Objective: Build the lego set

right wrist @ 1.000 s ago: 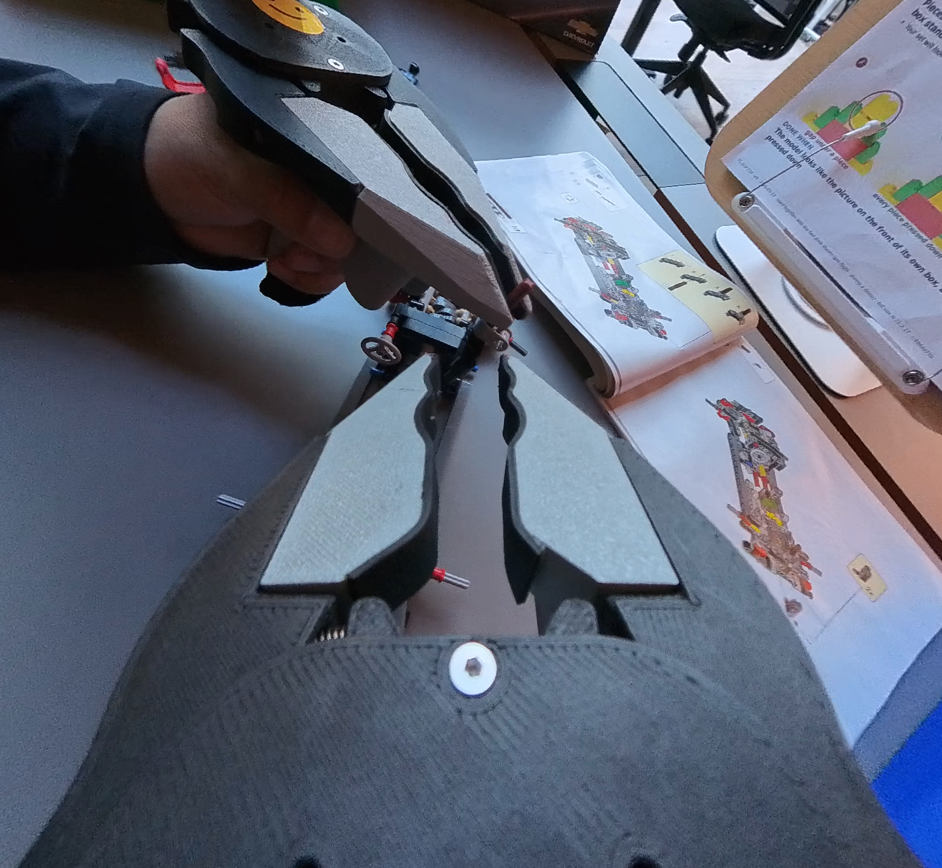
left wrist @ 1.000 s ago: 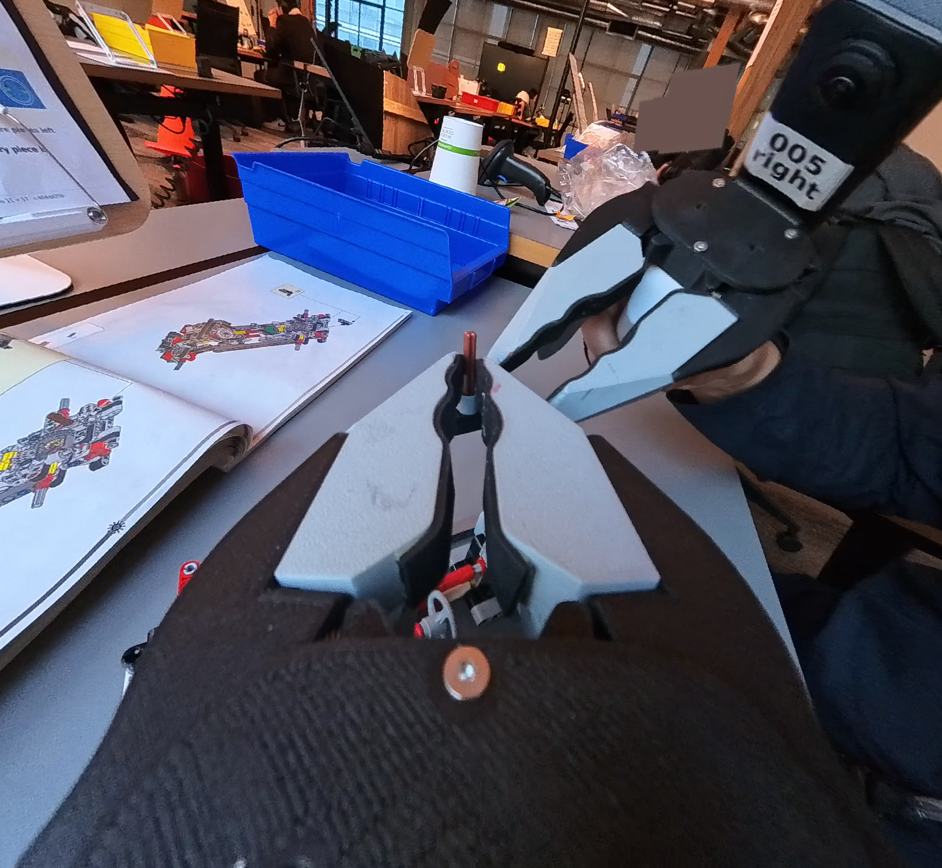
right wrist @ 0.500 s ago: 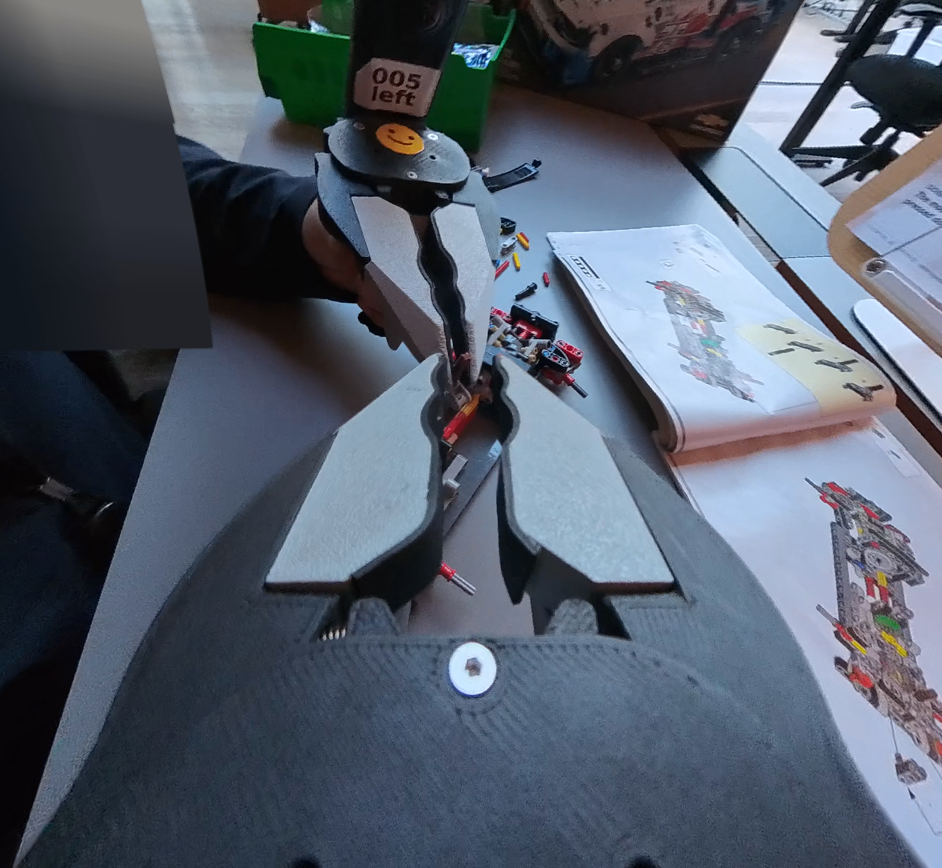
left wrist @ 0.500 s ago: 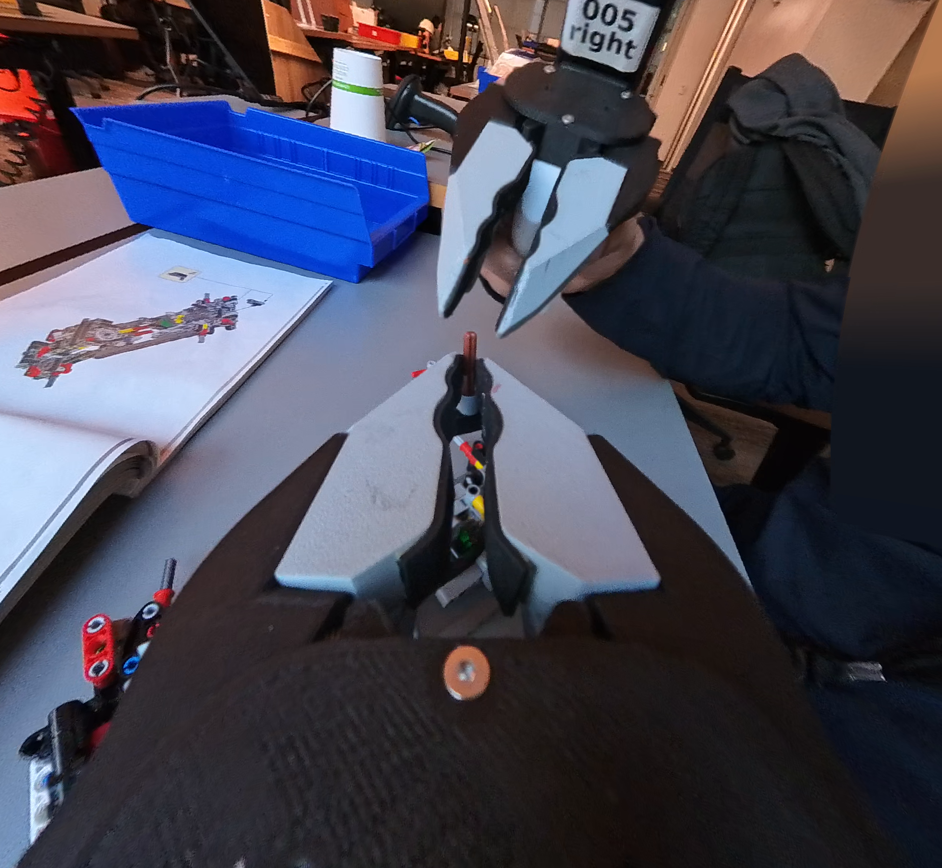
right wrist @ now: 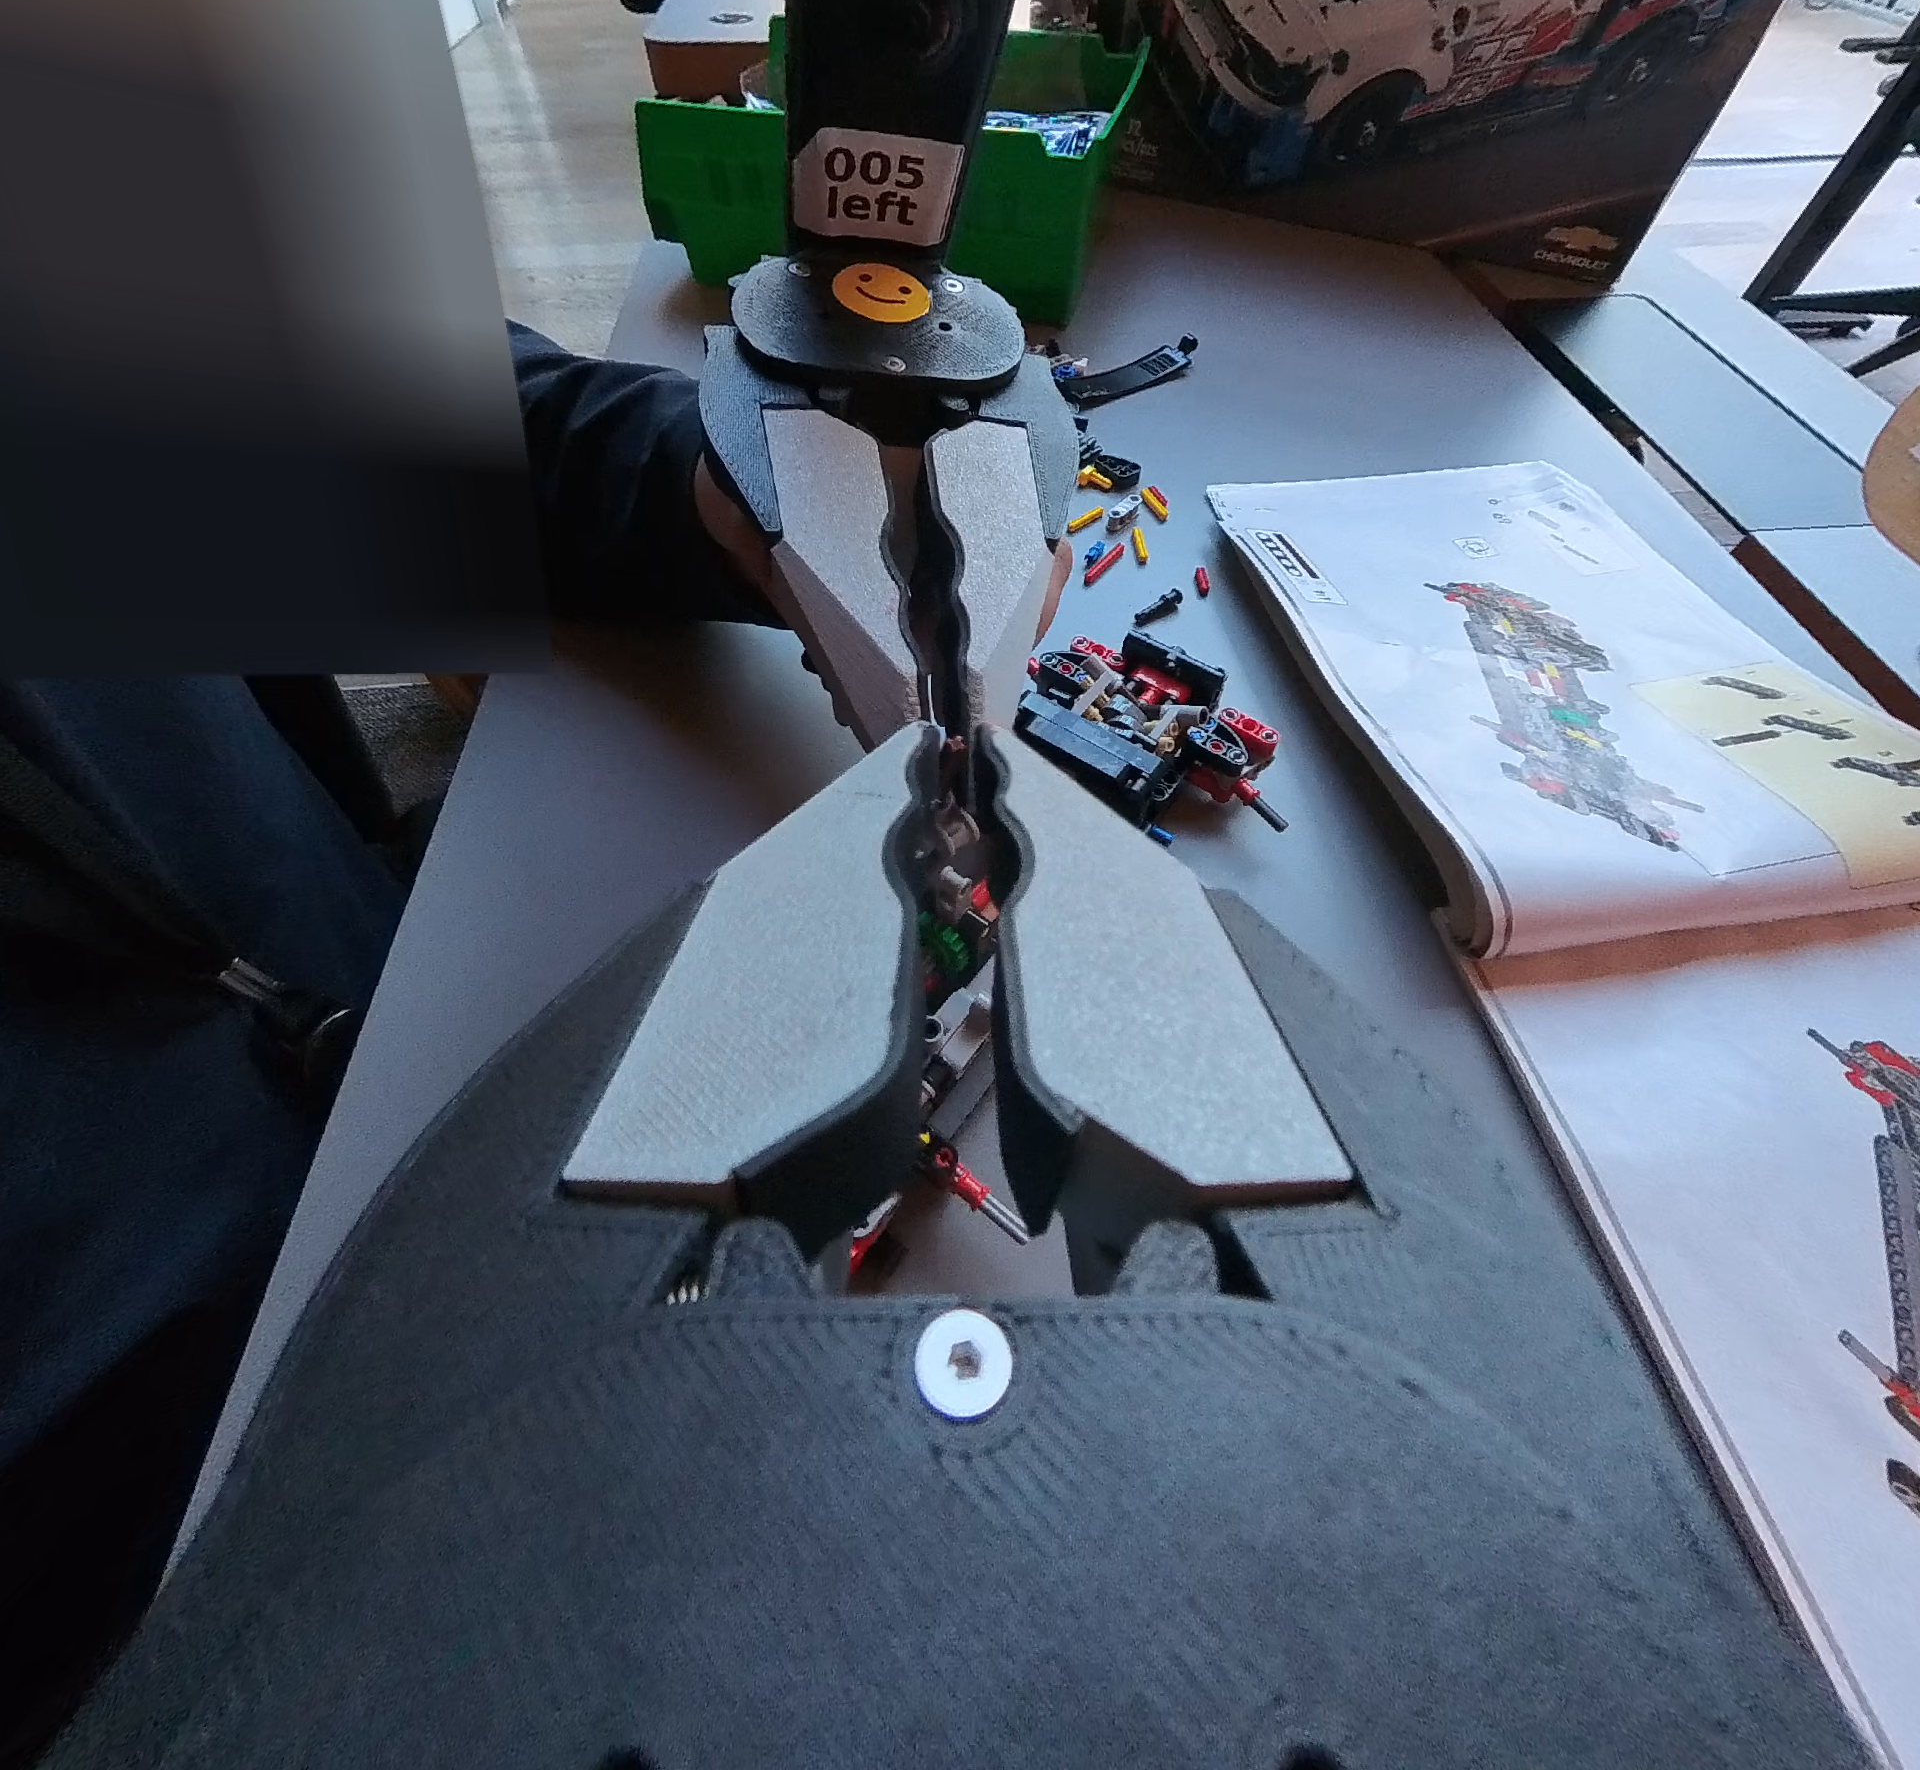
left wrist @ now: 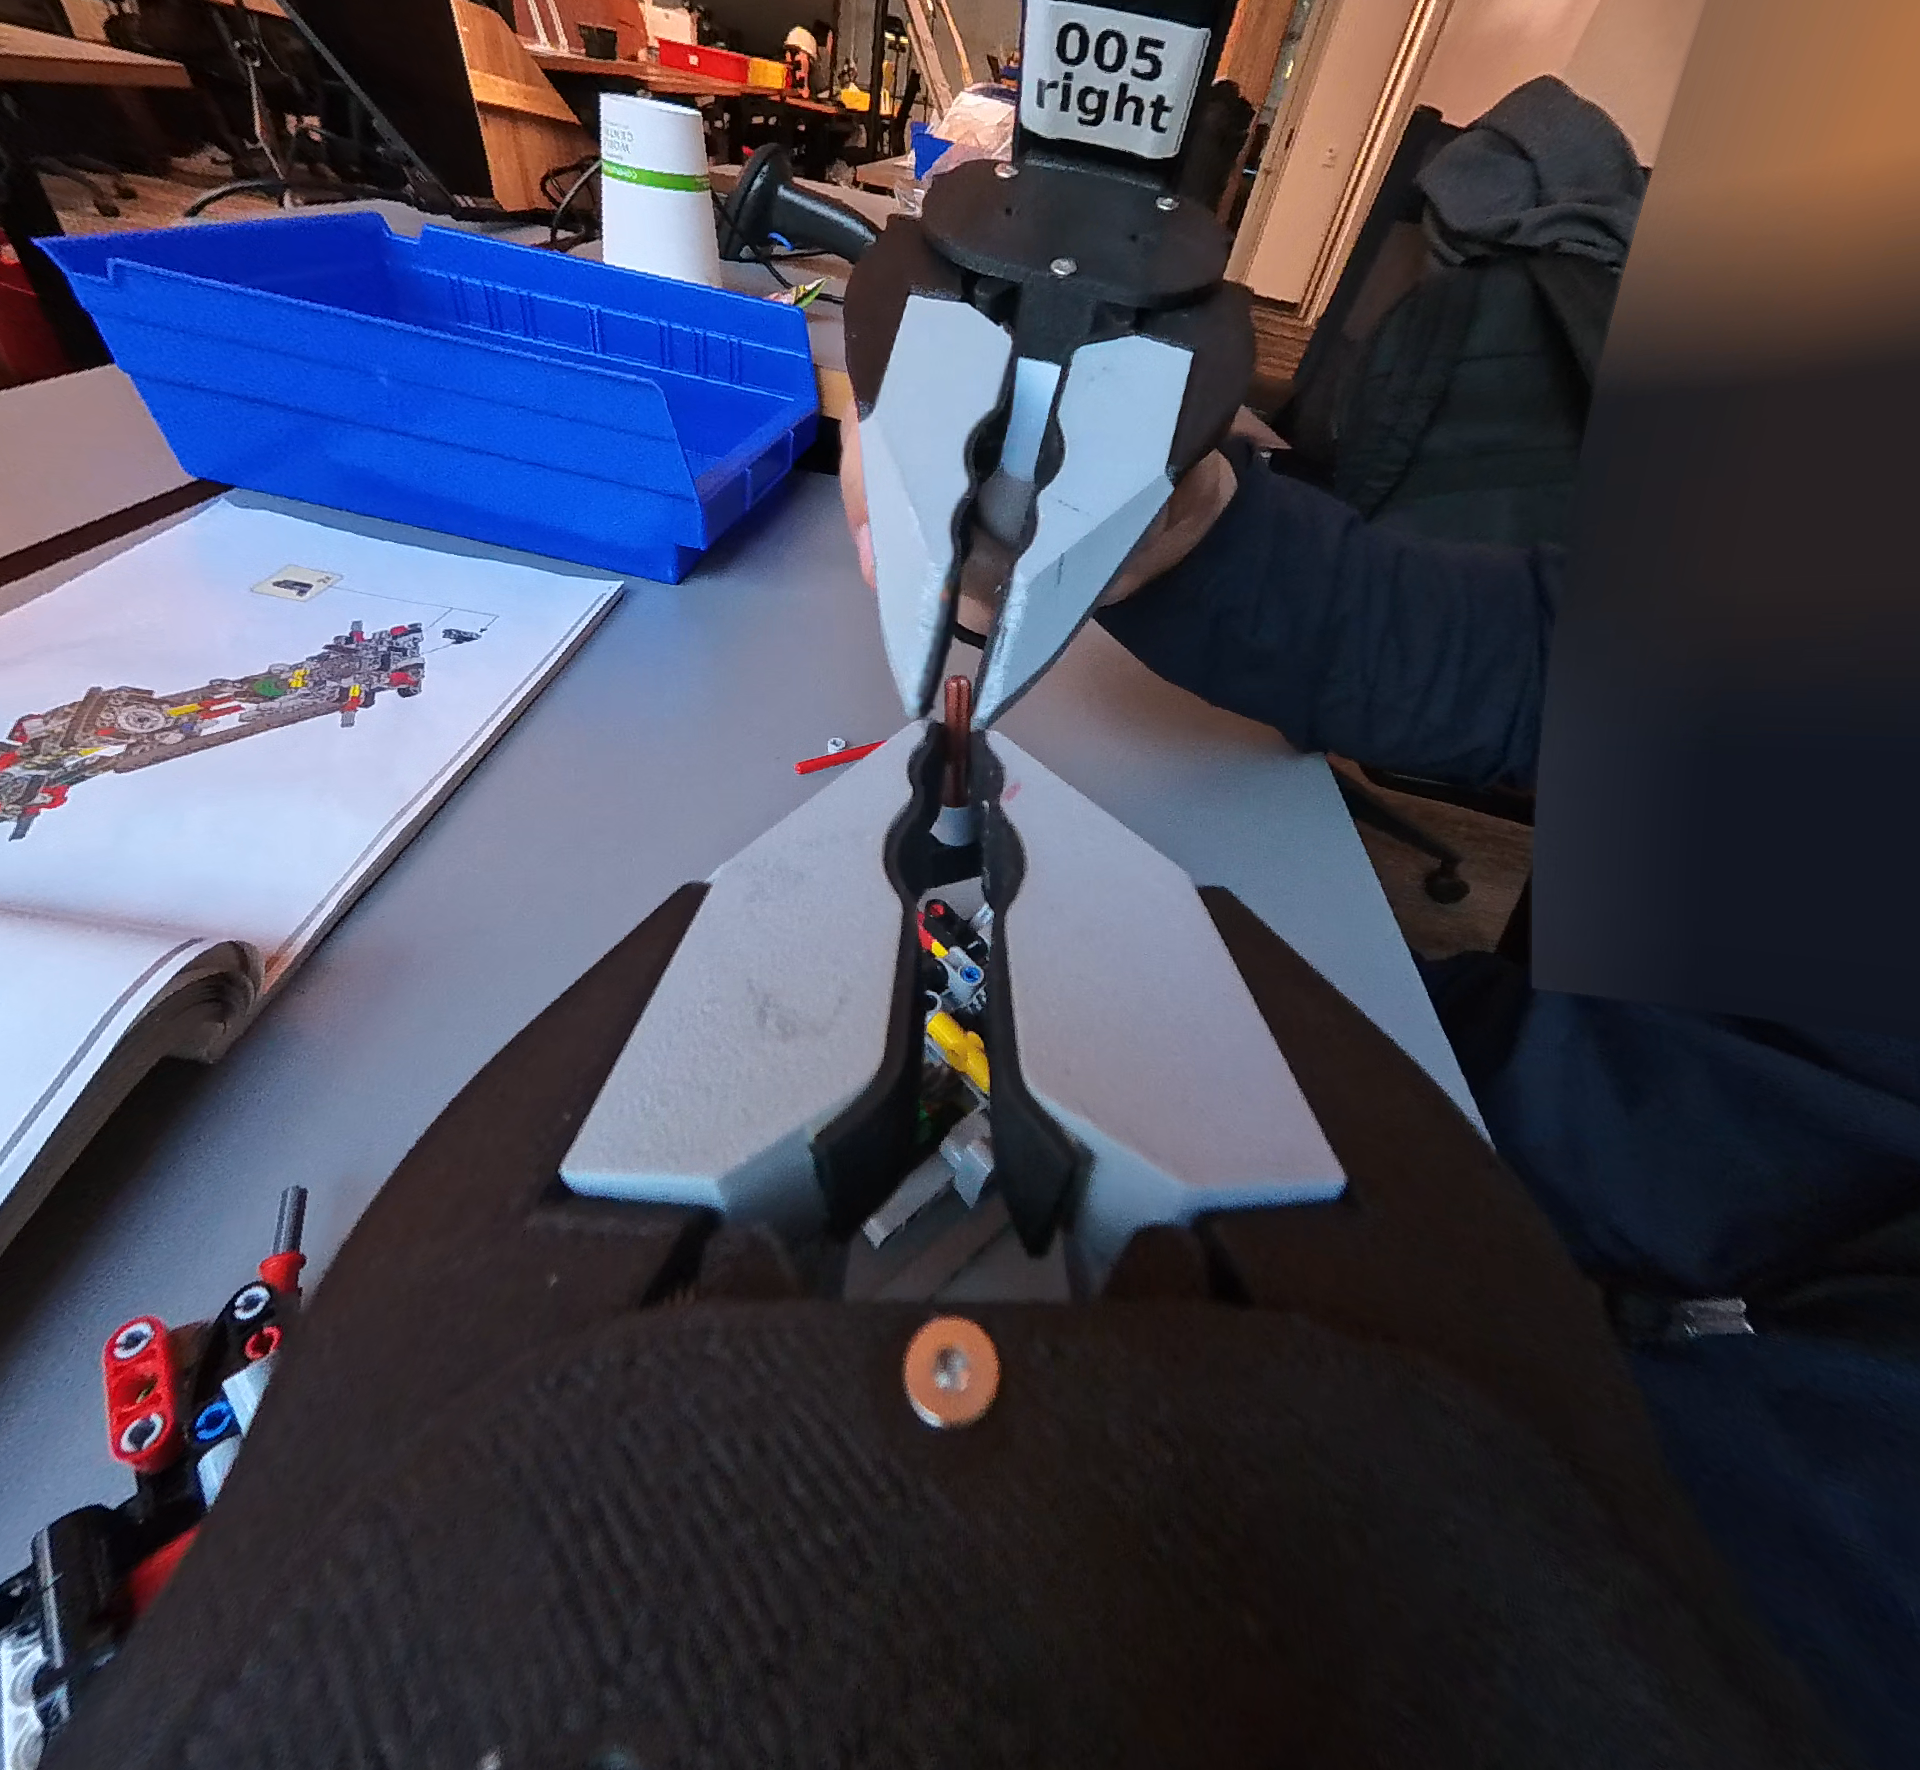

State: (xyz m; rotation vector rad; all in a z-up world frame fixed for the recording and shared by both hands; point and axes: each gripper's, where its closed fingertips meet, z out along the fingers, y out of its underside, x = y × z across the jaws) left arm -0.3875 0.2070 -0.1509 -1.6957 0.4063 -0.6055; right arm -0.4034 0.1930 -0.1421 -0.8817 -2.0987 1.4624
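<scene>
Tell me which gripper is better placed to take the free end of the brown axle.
Probably the right gripper: its fingertips flank the free end of the brown axle, while the left gripper is clamped lower on it.

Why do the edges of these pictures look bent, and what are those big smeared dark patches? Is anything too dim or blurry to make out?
Left wrist view: wide-angle lens bows the blue bin and booklet; warm glow upper right; the dark patch at right is masking added afterwards. Right wrist view: similar masking at upper left; the grey table is dim, and the tiny parts behind the hand-held gripper's fingertips are shadowed and soft.
</scene>
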